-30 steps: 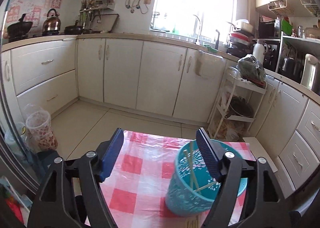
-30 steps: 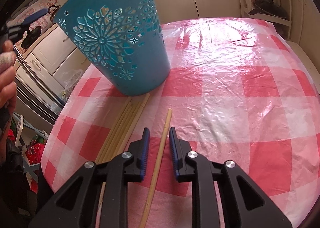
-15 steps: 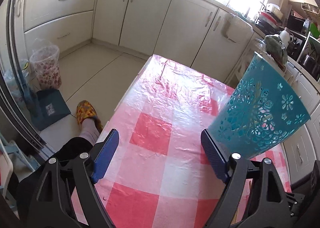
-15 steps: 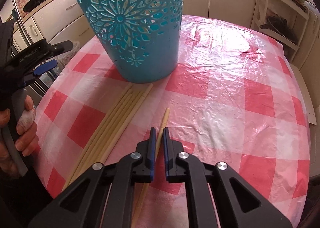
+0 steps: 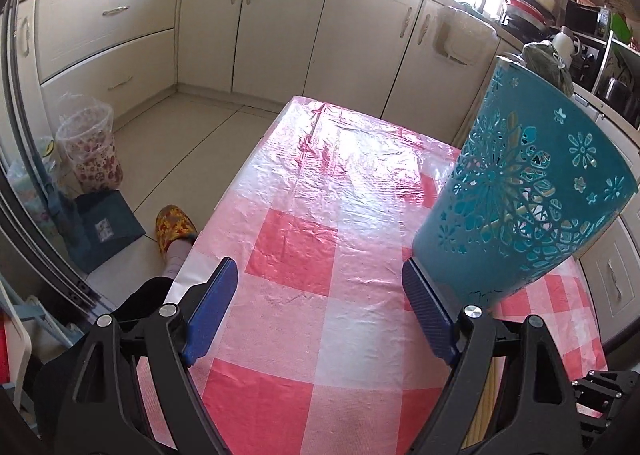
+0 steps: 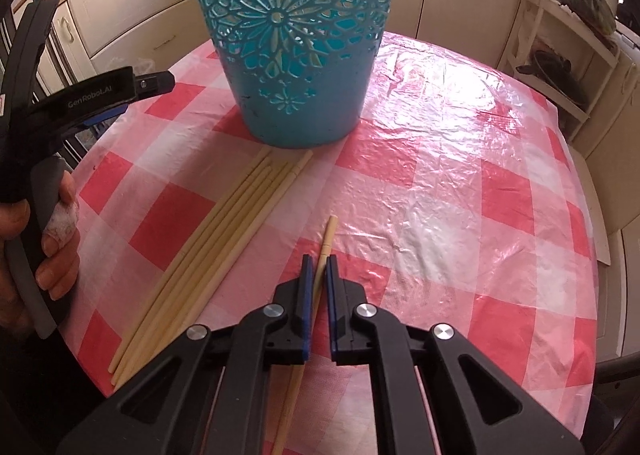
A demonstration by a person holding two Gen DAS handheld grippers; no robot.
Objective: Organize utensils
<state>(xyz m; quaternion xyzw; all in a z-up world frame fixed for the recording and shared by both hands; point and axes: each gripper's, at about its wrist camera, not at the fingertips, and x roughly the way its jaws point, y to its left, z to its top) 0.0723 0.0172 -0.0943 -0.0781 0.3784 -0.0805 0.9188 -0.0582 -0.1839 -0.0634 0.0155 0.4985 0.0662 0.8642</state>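
The right tool (image 6: 317,261) is pressed together on a single chopstick (image 6: 329,233), which lies on the bench (image 6: 440,215) apart from the rest and points toward the holder (image 6: 296,39). Whether the stick has left the cloth cannot be told. The left tool (image 5: 320,291) is spread wide with nothing between its pads; it is held low over the bench's near left part, just beside the holder's base, gripped by a hand (image 6: 48,239) seen at the left edge of the right wrist view.

The task is judged to be at an early to middle stage. Pale sticks can be made out through the holder's cut-out pattern, so some appear to be stowed already. A bundle (image 6: 216,239) of about six chopsticks is still laid side by side on the bench, their far ends almost at the holder's foot. These, and the pinched one, are left to be put in.

The bench is covered with a glossy, wrinkled plastic cloth in red, pink and white checks. Around it a kitchen is seen: cream cabinets (image 5: 280,23), a tiled floor (image 5: 180,123), a lined bin (image 5: 90,151), a slipper (image 5: 174,225), and a white rack (image 6: 560,67) at the right.
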